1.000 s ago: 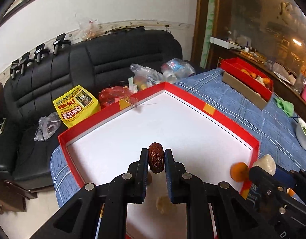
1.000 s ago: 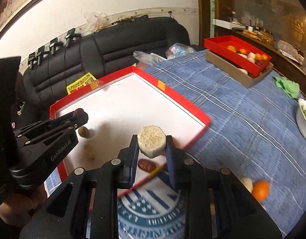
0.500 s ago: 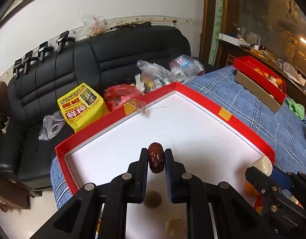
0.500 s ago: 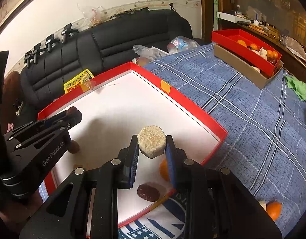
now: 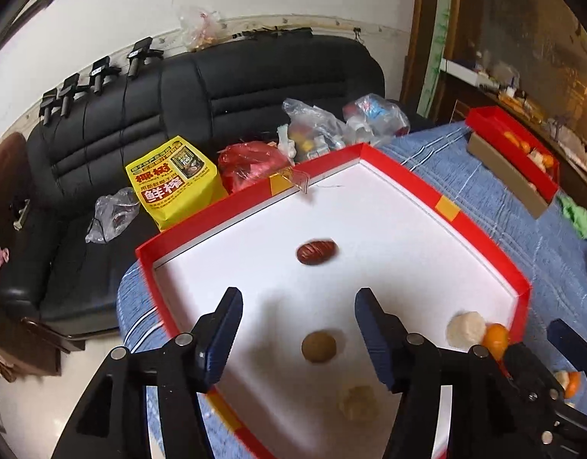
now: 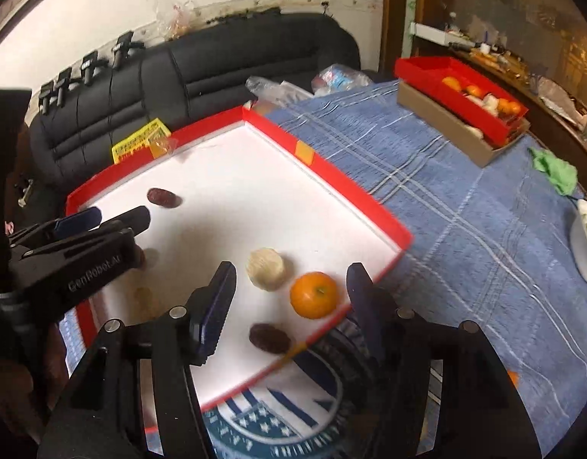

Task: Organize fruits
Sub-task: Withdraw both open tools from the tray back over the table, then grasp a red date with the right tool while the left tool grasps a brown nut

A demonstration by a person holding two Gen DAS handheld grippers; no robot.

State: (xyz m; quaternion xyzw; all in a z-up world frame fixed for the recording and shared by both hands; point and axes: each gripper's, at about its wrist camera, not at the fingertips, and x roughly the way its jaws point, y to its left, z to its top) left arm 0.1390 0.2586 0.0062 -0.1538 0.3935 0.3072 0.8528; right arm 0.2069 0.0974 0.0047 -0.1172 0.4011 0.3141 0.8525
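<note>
A red-rimmed white tray [image 5: 480, 237] lies on the blue cloth. My left gripper [image 5: 299, 317] hangs over its near part, jaws opening with nothing between them. A dark red date [image 5: 316, 252] lies blurred on the tray just beyond the fingertips. A brown round fruit [image 5: 319, 347] and a pale piece [image 5: 356, 401] lie below the fingers. My right gripper [image 6: 289, 300] is opening too, and holds nothing. A white cake-like piece [image 6: 265, 269], an orange [image 6: 314, 294] and a second date [image 6: 269, 338] lie on the tray [image 6: 354, 183] under it. The left gripper [image 6: 106, 216] shows at the left.
A second red tray [image 6: 427, 67] with oranges sits on a cardboard box at the far right. A green cloth [image 6: 555, 170] and a white dish [image 6: 586, 244] lie near the right edge. Behind the table stands a black sofa [image 5: 255, 76] with bags. A loose orange [image 5: 570, 382] lies on the cloth.
Both grippers have opened. The date has left the left gripper and the white piece the right one; both now lie on the tray.
</note>
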